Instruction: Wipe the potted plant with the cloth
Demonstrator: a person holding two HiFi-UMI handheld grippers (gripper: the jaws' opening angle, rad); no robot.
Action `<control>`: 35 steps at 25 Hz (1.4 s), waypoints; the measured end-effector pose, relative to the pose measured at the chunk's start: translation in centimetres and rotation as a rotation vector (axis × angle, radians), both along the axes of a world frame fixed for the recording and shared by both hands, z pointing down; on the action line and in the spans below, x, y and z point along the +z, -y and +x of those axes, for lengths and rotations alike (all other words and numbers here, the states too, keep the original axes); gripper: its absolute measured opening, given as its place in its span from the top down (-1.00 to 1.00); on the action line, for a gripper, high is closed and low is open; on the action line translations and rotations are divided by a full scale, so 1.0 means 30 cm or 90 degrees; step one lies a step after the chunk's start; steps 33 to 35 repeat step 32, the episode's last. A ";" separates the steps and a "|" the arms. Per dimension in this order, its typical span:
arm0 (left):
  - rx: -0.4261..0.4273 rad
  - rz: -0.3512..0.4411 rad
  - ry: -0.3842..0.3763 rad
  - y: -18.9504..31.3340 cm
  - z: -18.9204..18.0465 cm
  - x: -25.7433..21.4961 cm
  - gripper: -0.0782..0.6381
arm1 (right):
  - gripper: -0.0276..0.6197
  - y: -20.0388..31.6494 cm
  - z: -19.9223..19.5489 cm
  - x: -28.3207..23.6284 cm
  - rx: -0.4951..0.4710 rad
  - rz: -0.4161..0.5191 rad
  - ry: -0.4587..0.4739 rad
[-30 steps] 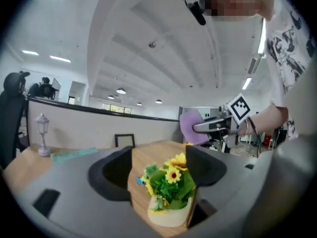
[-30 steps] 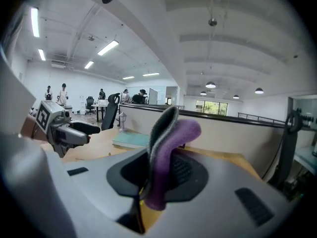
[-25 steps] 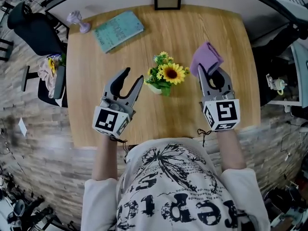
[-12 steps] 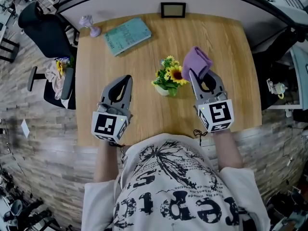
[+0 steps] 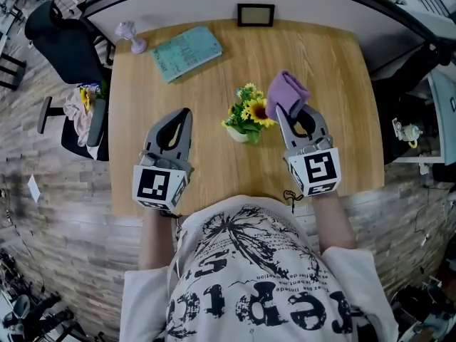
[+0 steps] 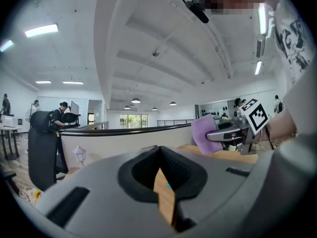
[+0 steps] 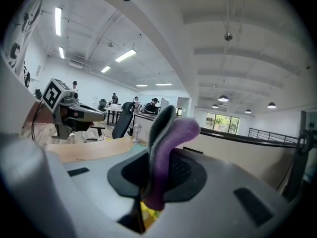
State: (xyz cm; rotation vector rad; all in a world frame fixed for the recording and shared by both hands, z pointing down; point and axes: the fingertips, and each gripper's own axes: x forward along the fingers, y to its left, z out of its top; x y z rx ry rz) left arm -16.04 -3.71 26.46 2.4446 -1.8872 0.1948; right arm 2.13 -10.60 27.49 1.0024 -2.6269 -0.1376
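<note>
Clamping the soft, limp cloth (image 5: 287,93) by one edge, the right gripper (image 5: 293,112) faces a probably light, tippy plant (image 5: 248,114); the left gripper (image 5: 183,117) is closed, empty.

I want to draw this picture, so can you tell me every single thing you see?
Table: one, light wood, under everything.
Potted plant: one, yellow flowers, green leaves, middle of the table.
Cloth: one, purple, held just right of the plant.
Book: one, teal, far left of the table.
Picture frame: one, dark, far edge.
Little lamp: one, pale purple, far left corner.
Chair: one, black, left of the table.
Left gripper: one, grey, fingers shut, empty.
Right gripper: one, grey, fingers shut on the cloth.
</note>
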 end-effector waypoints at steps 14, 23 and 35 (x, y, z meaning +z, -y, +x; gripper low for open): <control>-0.002 0.001 -0.004 0.004 0.002 -0.010 0.77 | 0.74 0.007 0.005 0.008 0.004 -0.012 0.018; 0.000 0.006 -0.001 -0.005 0.017 -0.025 0.77 | 0.73 0.007 0.026 0.003 0.019 -0.011 0.028; -0.009 0.018 0.013 -0.012 0.011 -0.045 0.77 | 0.73 0.012 0.029 0.001 0.031 -0.008 0.024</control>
